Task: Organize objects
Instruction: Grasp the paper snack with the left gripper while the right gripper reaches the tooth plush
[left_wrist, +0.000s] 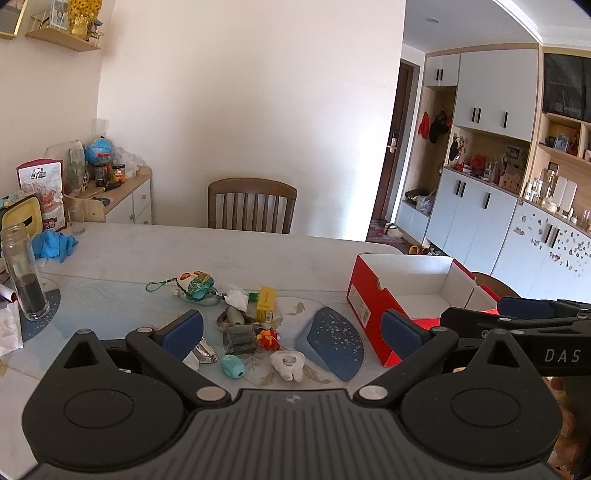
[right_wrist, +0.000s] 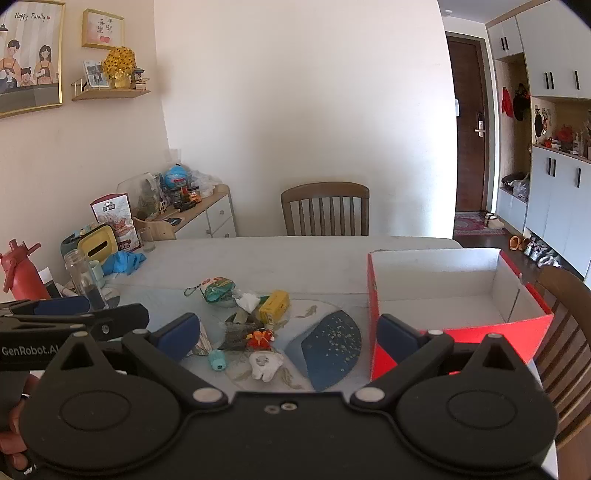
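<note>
A pile of small items lies on the table: a yellow box, a green pouch with a cord, a teal cylinder, a white tooth-shaped toy, an orange figure and crumpled white paper. An empty red box with a white inside stands to the right. My left gripper is open and empty above the pile. My right gripper is open and empty, beside the left one.
A blue placemat lies between the pile and the box. A glass bottle, blue cloth and a yellow tissue holder stand at the table's left. A wooden chair is at the far side.
</note>
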